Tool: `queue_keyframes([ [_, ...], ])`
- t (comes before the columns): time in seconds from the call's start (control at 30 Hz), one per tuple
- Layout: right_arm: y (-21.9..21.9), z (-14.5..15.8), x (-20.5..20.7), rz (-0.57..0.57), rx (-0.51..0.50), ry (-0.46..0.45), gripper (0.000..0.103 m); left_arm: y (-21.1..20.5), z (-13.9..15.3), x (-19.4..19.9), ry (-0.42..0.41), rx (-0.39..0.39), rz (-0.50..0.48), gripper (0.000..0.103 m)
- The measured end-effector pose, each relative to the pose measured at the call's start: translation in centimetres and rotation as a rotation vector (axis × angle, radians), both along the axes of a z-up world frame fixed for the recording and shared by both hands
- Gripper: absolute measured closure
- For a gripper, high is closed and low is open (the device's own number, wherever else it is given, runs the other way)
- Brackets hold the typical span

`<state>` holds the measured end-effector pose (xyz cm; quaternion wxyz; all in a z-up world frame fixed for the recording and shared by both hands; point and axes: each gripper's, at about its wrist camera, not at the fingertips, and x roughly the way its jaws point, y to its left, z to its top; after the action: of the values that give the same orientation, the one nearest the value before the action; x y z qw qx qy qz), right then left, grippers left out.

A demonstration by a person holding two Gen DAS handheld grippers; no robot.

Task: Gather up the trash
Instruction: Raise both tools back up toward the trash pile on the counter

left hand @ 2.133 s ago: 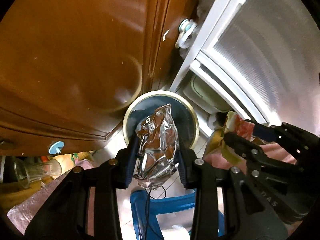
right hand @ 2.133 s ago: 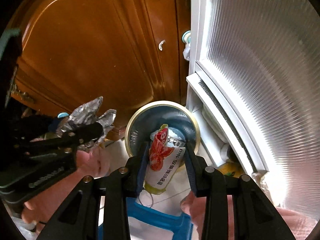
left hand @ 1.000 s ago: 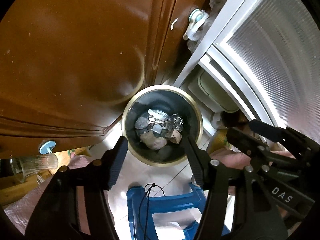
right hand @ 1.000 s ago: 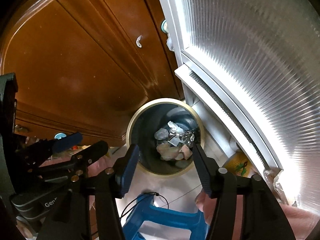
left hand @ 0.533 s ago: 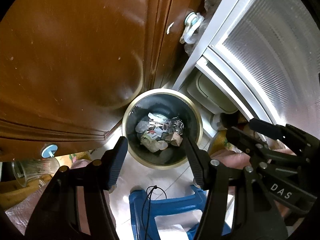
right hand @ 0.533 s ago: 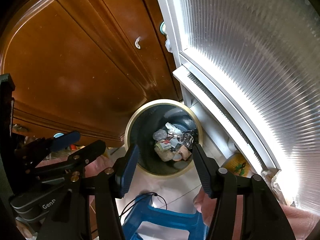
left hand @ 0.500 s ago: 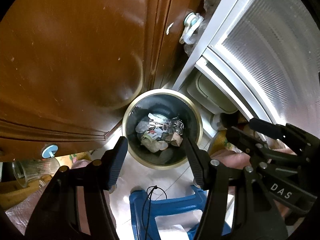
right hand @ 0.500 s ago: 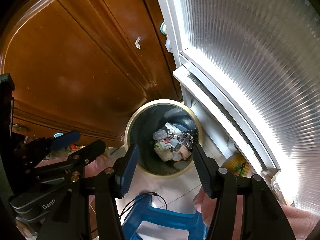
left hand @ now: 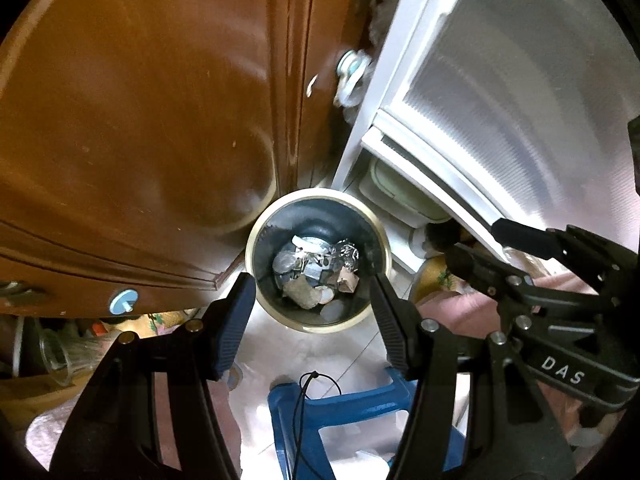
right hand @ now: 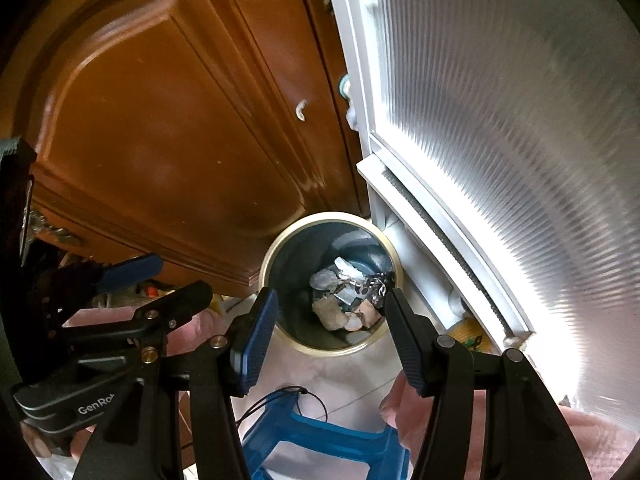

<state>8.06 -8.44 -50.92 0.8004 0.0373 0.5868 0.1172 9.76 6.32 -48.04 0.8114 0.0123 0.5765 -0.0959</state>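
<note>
A round dark bin with a gold rim (left hand: 256,236) (right hand: 269,258) stands on the pale floor below both grippers. Crumpled foil, wrappers and paper scraps (left hand: 316,276) (right hand: 346,300) lie at its bottom. My left gripper (left hand: 312,280) hangs open above the bin with nothing between its fingers. My right gripper (right hand: 328,296) is likewise open and empty over the bin. Each gripper shows at the edge of the other's view: the right one (left hand: 480,236) at the right side, the left one (right hand: 168,276) at the left side.
A brown wooden cabinet door (left hand: 140,120) rises left of the bin, and a white-framed ribbed glass door (right hand: 500,140) to its right. A blue plastic stool (left hand: 344,408) stands just below the grippers. A glass (left hand: 60,352) and clutter sit at the lower left.
Both grippers let go of their trash, the foil and the red-and-white wrapper, which now lie in the bin. Since then both have risen, so the bin looks smaller and farther.
</note>
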Motion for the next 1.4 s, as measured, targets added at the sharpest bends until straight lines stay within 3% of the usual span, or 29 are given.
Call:
queue_keyframes([
  [0.47,-1.6,10.4,-5.0,-0.026,0.077,-0.147,0.046,-0.7,10.6,-4.6,-0.144,-0.027,-0.026,0.043],
  [0.93,-1.7,25.9,-8.5,-0.025,0.162,-0.359,0.039,-0.9,24.3,-7.1,-0.310,0.039,-0.010,0.041],
  [1.2,-3.5,34.5,-7.6,-0.026,0.119,-0.426,0.035,-1.5,31.4,-5.0,-0.356,0.026,-0.071,0.040],
  [1.4,-8.3,40.1,-3.3,-0.112,0.114,-0.426,0.035,-3.4,36.2,-0.9,-0.382,0.043,-0.130,0.039],
])
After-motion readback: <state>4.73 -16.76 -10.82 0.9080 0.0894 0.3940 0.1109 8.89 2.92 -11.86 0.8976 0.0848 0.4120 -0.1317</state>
